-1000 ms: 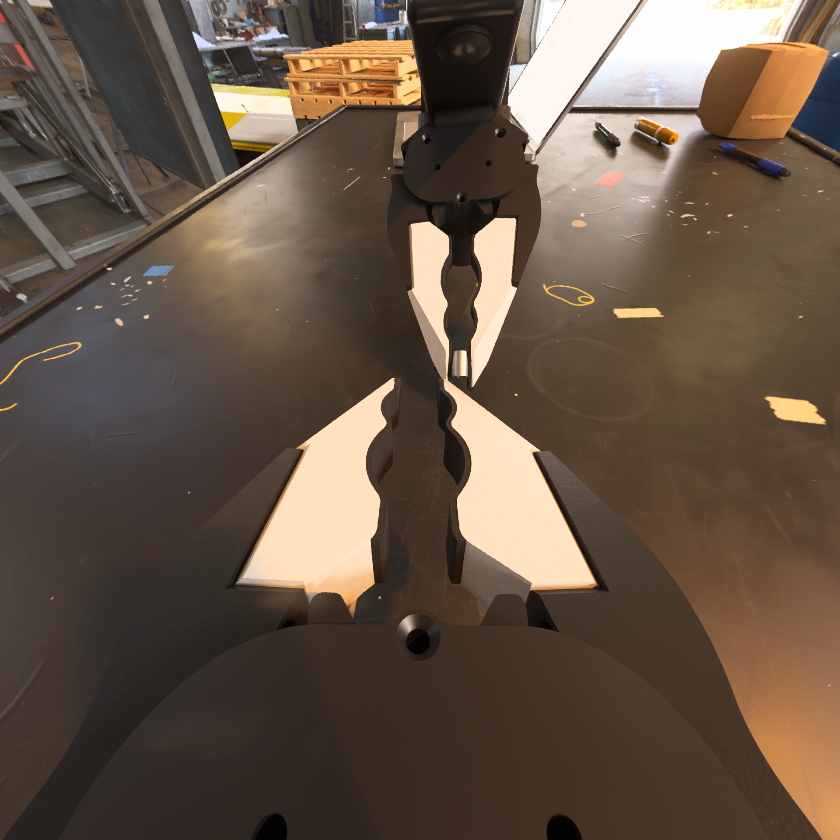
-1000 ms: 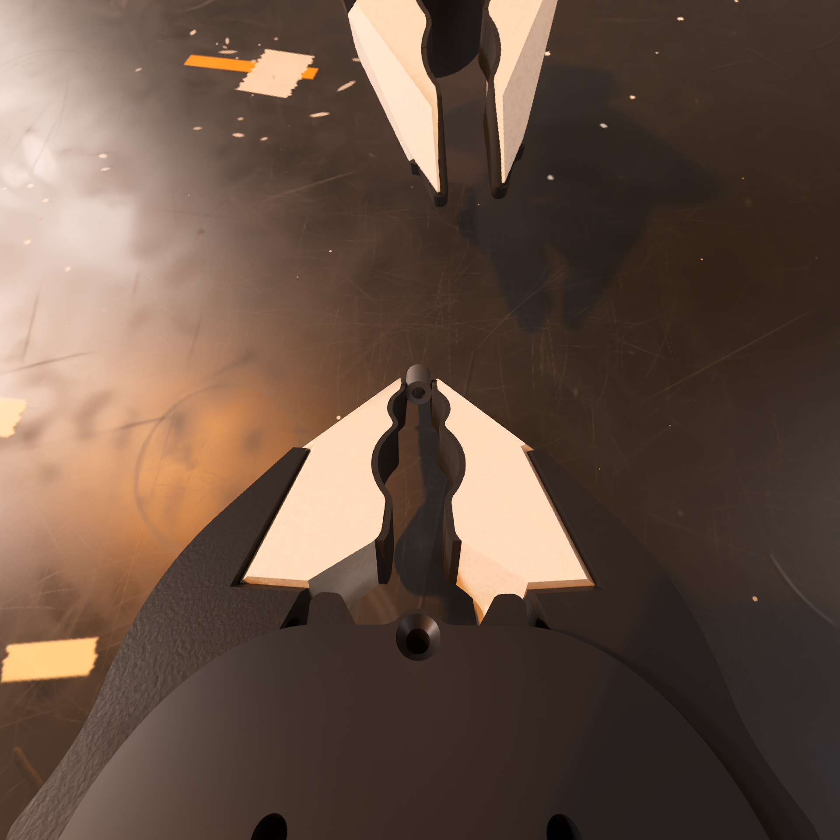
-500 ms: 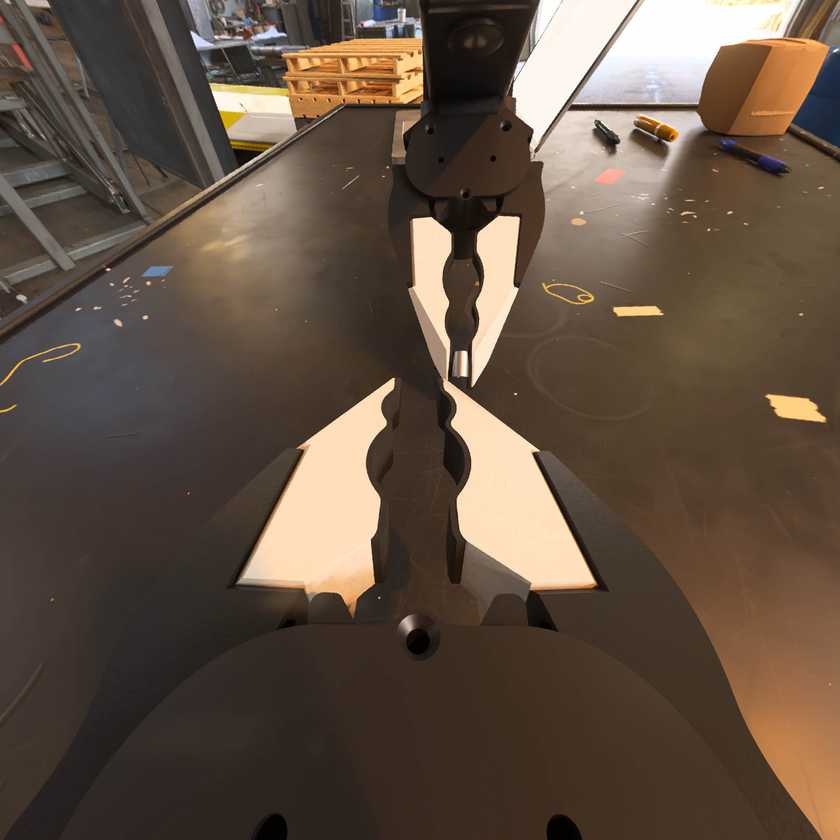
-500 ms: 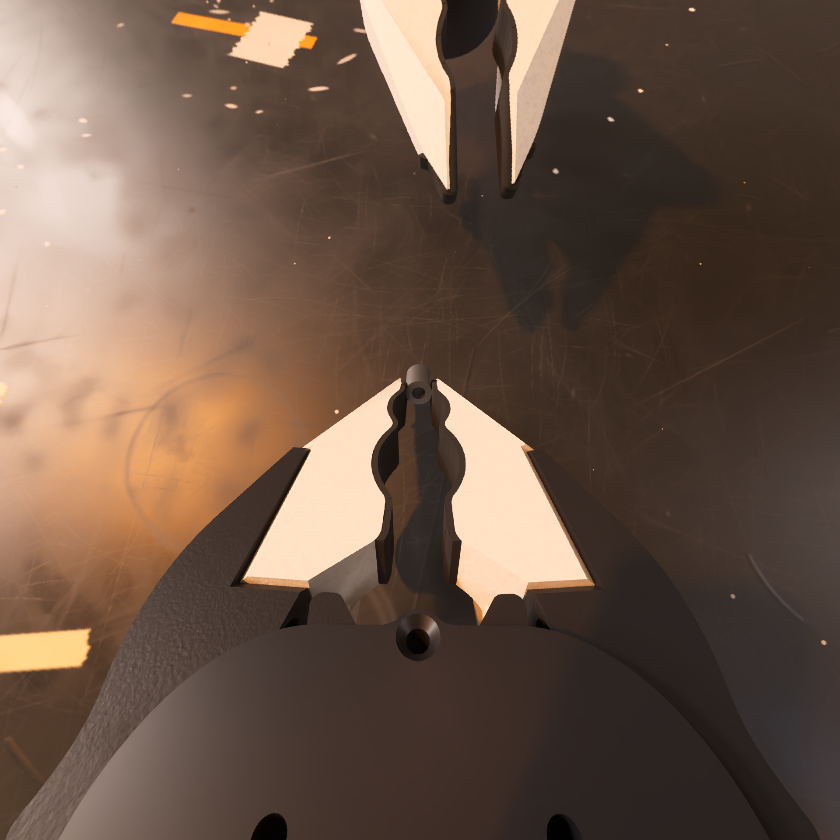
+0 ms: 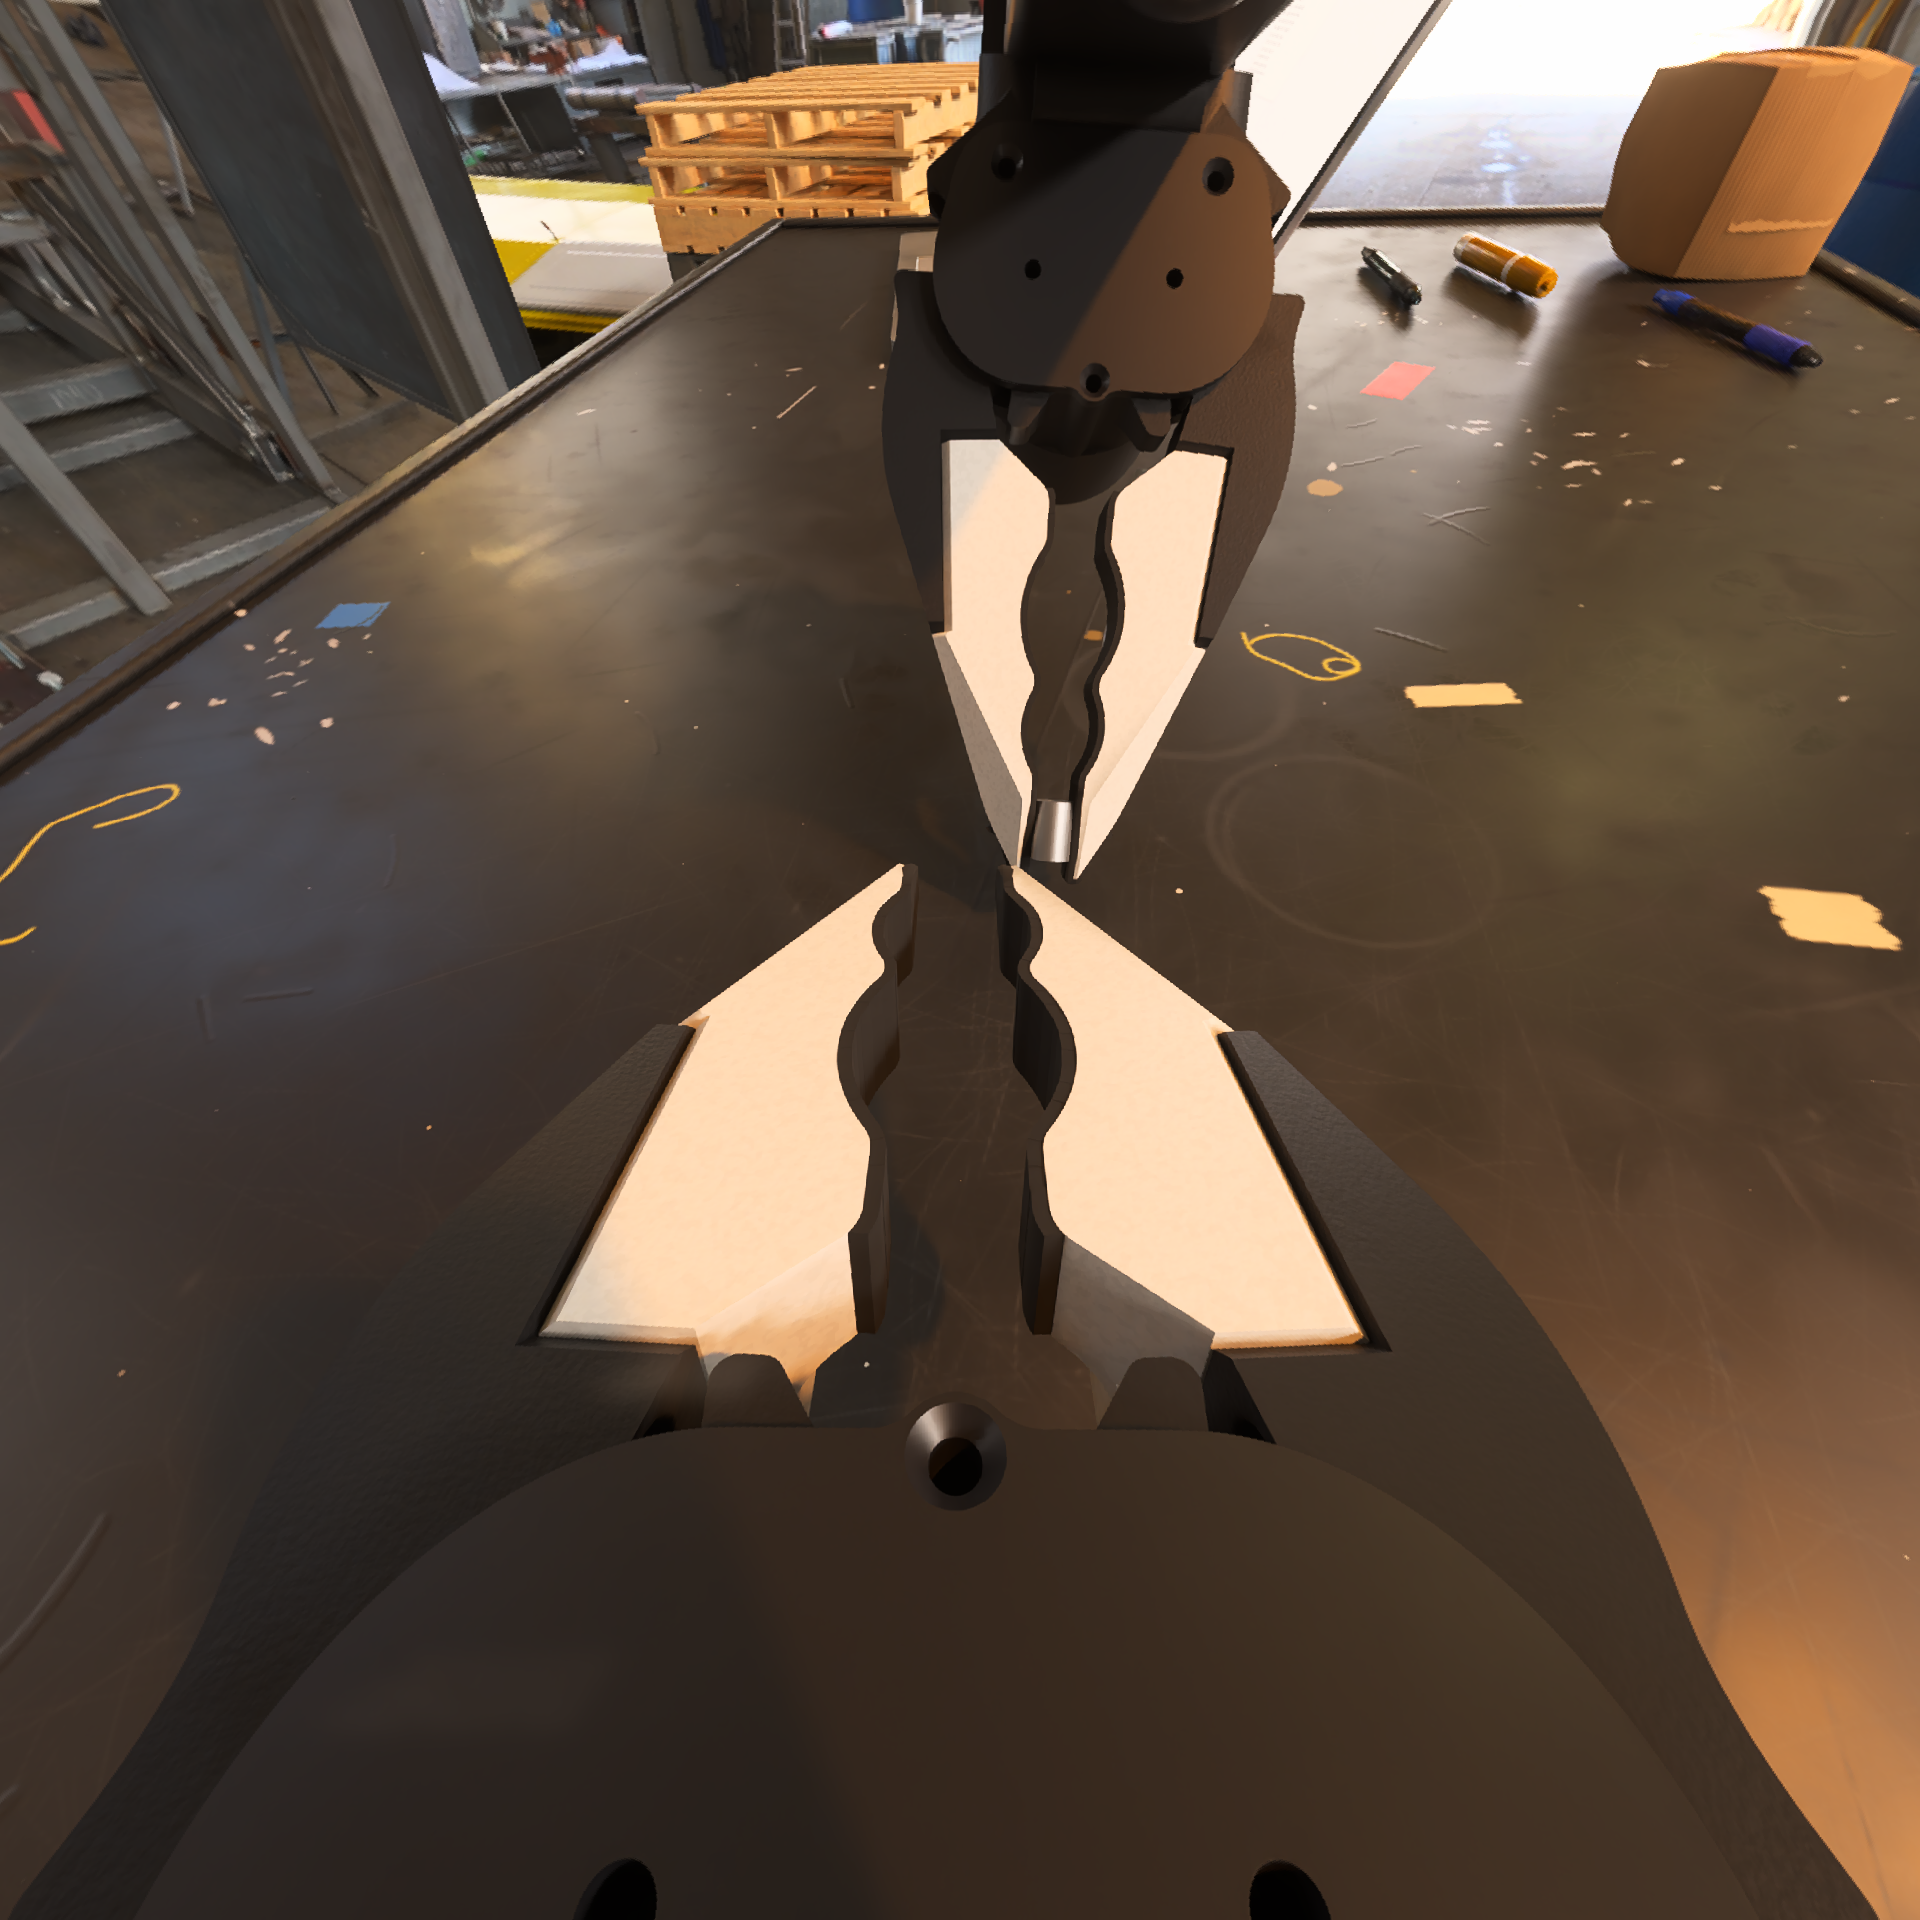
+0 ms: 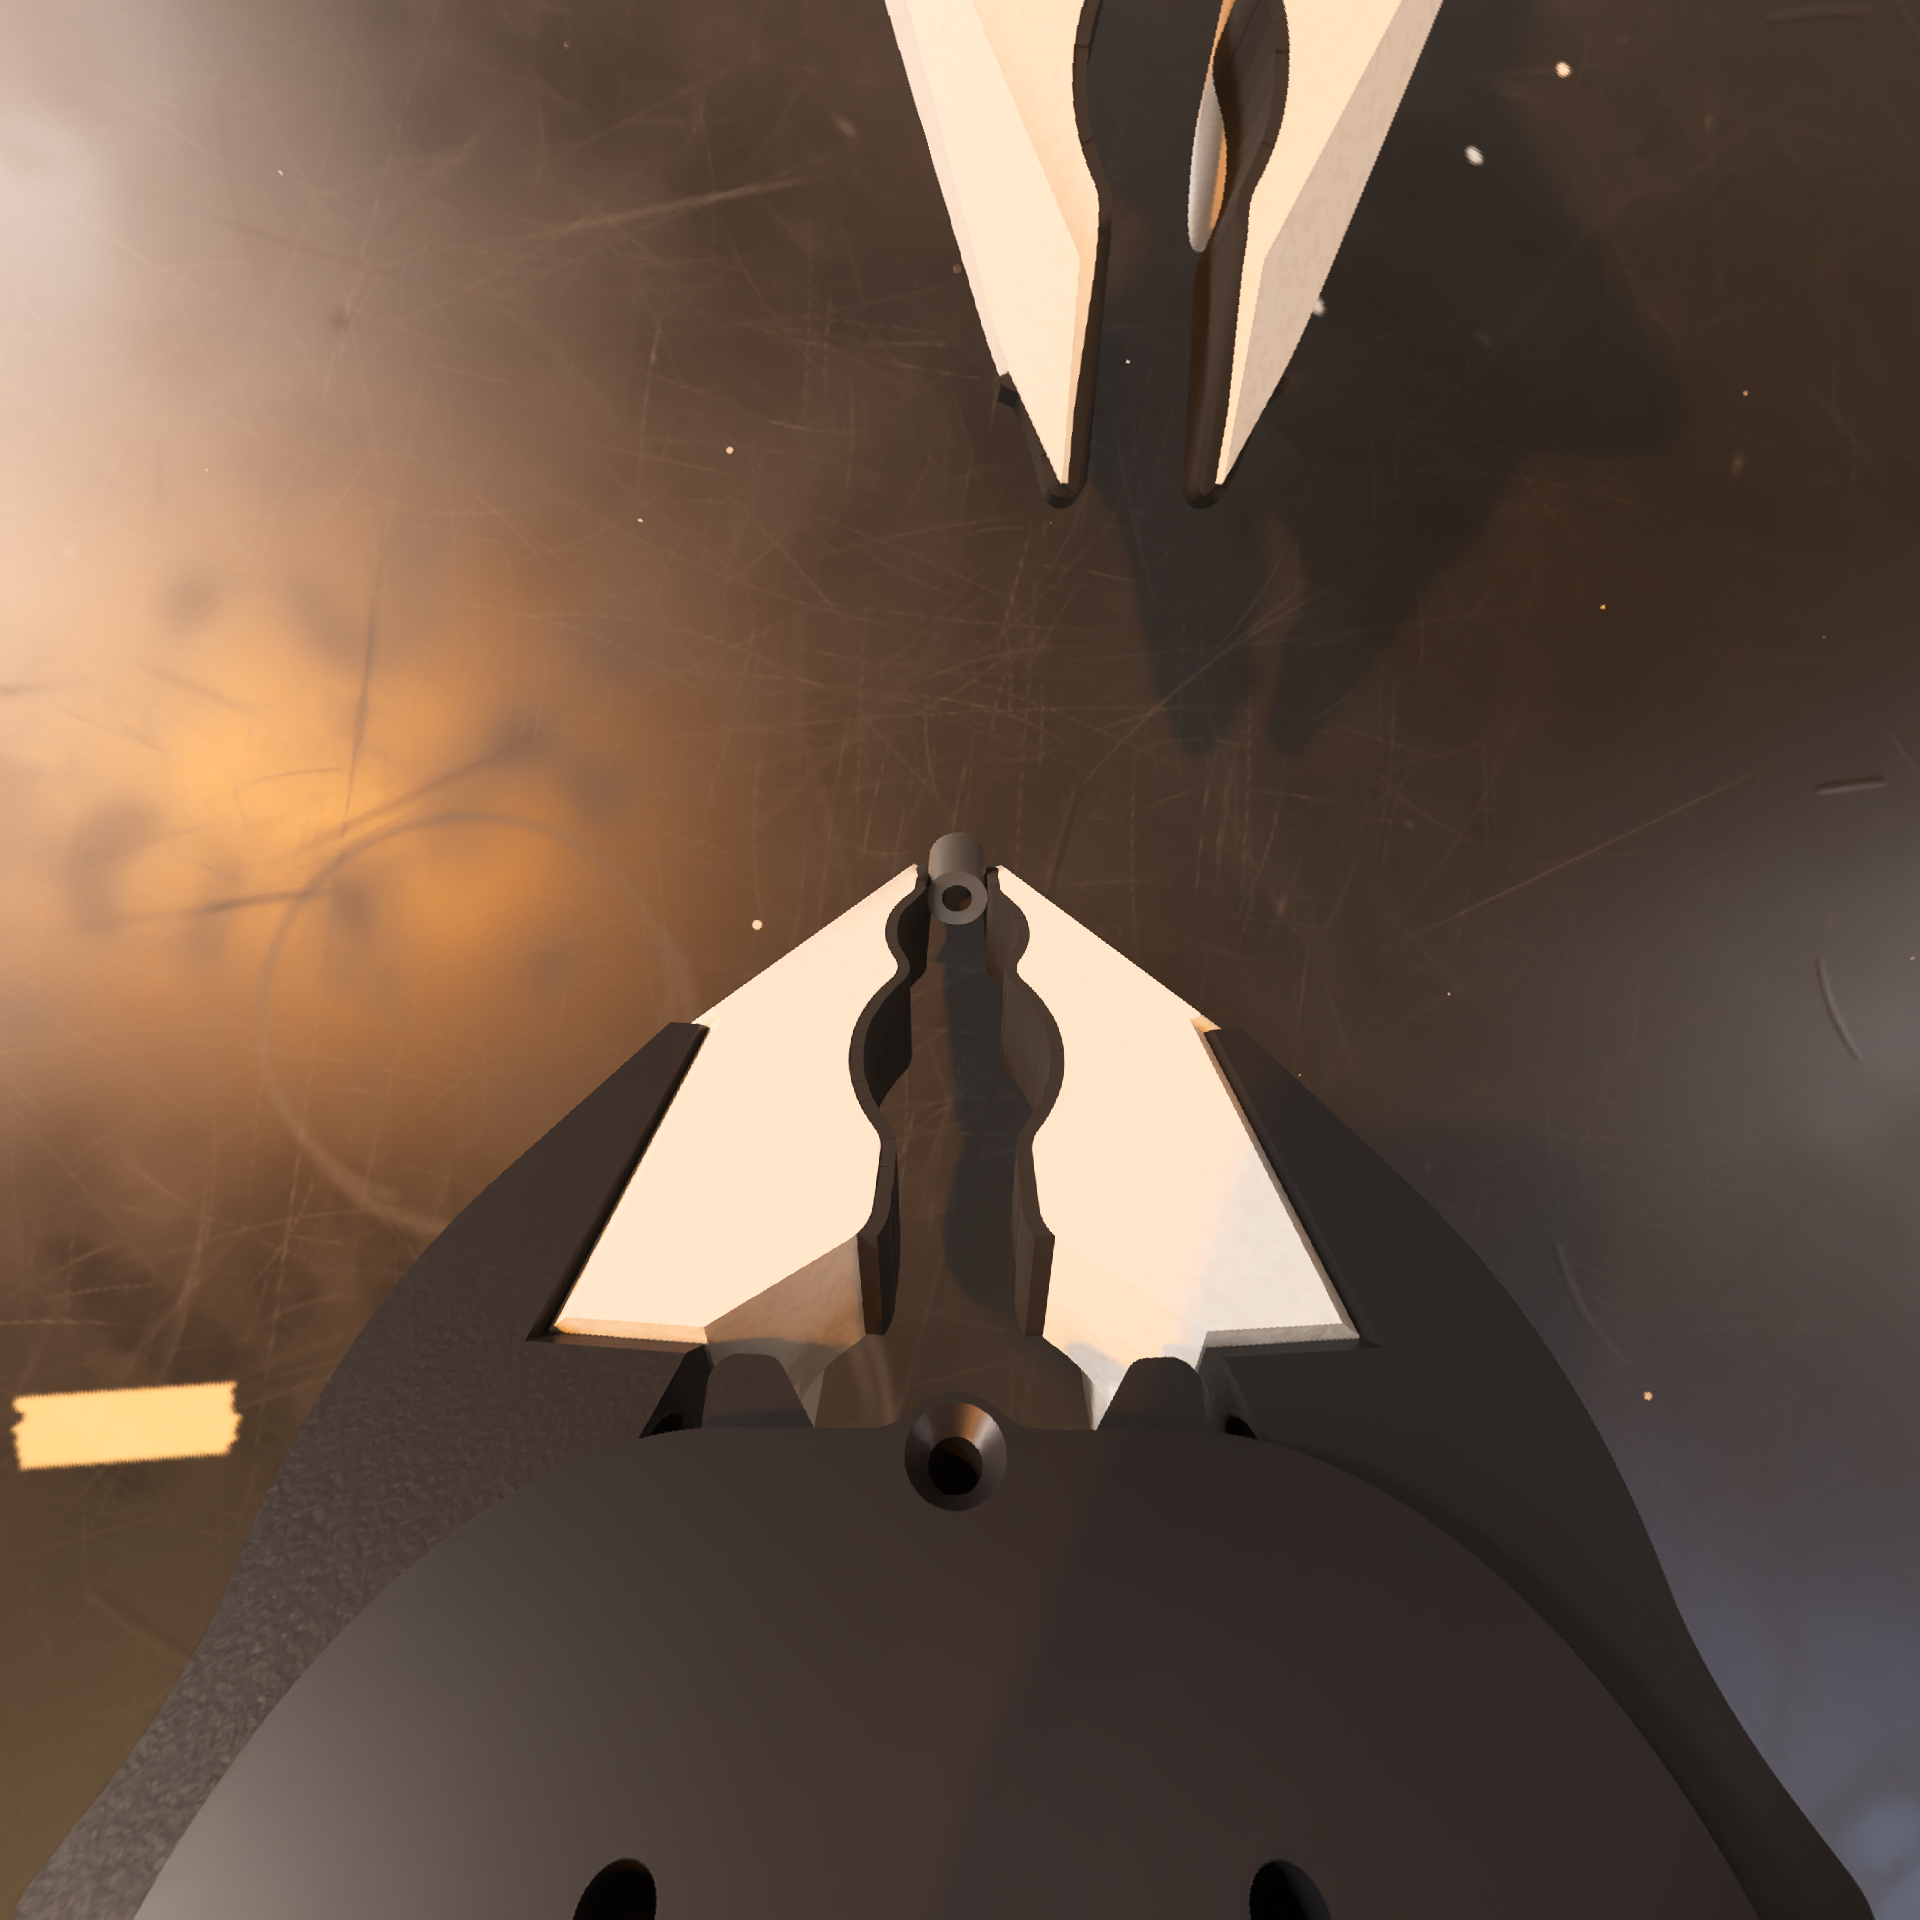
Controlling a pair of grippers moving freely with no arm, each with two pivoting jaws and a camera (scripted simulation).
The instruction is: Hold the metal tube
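Nearest you in the left wrist view, your left tool (image 5: 956, 883) hangs over the dark scratched table (image 5: 520, 831) with its cream fingers (image 5: 748, 1143) spread, a clear gap between the tips and nothing between them; just past those tips the right tool (image 5: 1049, 868) points down and back toward you, its tips pinching the metal tube (image 5: 1049, 831), a short silver cylinder held near upright with its lower end showing below the fingers. In the right wrist view the same tube (image 6: 958, 891) sits clamped at the very tip of your right tool (image 6: 958, 883), its open bore facing the camera and its far end poking just beyond the fingertips; the left tool (image 6: 1130, 494) shows ahead, tips apart, near the tube but not touching it, with its shadow thrown on the table (image 6: 520, 623) beneath. A strip of pale tape (image 6: 125, 1423) lies on the surface to the left in that view. Farther out in the left wrist view, a yellow scribble (image 5: 1304, 657) and tape patches (image 5: 1463, 694) mark the table; farther still lie a black marker (image 5: 1390, 275), an orange marker (image 5: 1504, 265) and a blue pen (image 5: 1735, 328), and beside them a cardboard box (image 5: 1745, 156) at the far right corner; beyond the table edge stands a stack of wooden pallets (image 5: 800, 145).
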